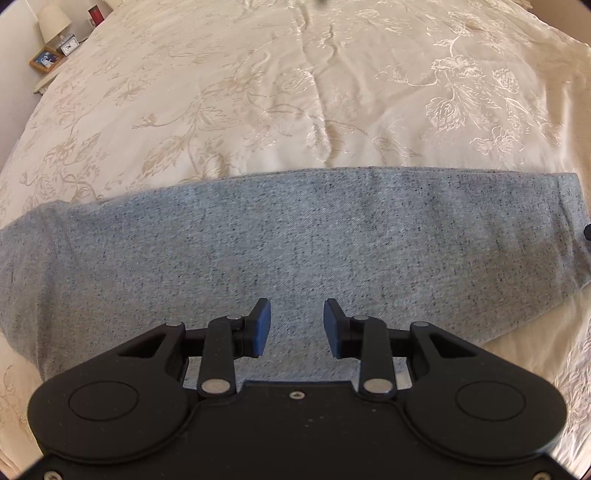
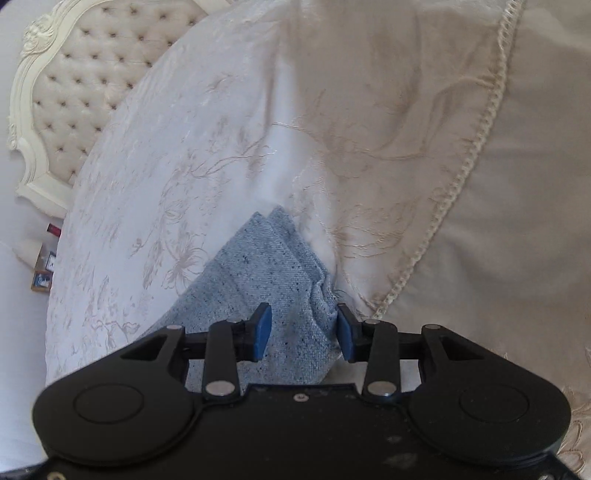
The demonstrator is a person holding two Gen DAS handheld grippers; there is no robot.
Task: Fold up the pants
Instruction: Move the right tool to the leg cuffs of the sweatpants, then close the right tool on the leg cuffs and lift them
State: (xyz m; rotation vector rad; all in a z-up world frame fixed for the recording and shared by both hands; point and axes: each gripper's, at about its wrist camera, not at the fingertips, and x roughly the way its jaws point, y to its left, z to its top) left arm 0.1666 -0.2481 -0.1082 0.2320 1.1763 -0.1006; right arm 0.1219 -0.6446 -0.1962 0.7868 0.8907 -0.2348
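**Left wrist view: grey pants laid flat across bedspread, both grippers open above them**

Left wrist view: the pants [image 1: 295, 236] are seen as a long band of speckled grey cloth stretched left to right across the cream floral bedspread [image 1: 280, 96]. The hem end is found at the right, where the cloth narrows. The left gripper [image 1: 297, 328] is held over the near part of the cloth, jaws parted about halfway, nothing between the blue pads [image 1: 263, 326]; whether the tips touch the cloth cannot be told.

Right wrist view: the hem end of the pants [image 2: 258, 273] is seen as two stacked layers, corners slightly offset, lying on the bedspread [image 2: 155, 177]. The right gripper [image 2: 304, 332] is set wide open over this end. The bunched edge of the cloth lies close to the right pad [image 2: 344, 338], but no grip is shown.

Further out: a corded edging [image 2: 465, 170] is noted to the right, a tufted headboard [image 2: 77, 81] upper left. A lamp [image 1: 53, 22], small clock [image 1: 69, 45] and framed picture [image 1: 46, 59] are noted beside the bed.
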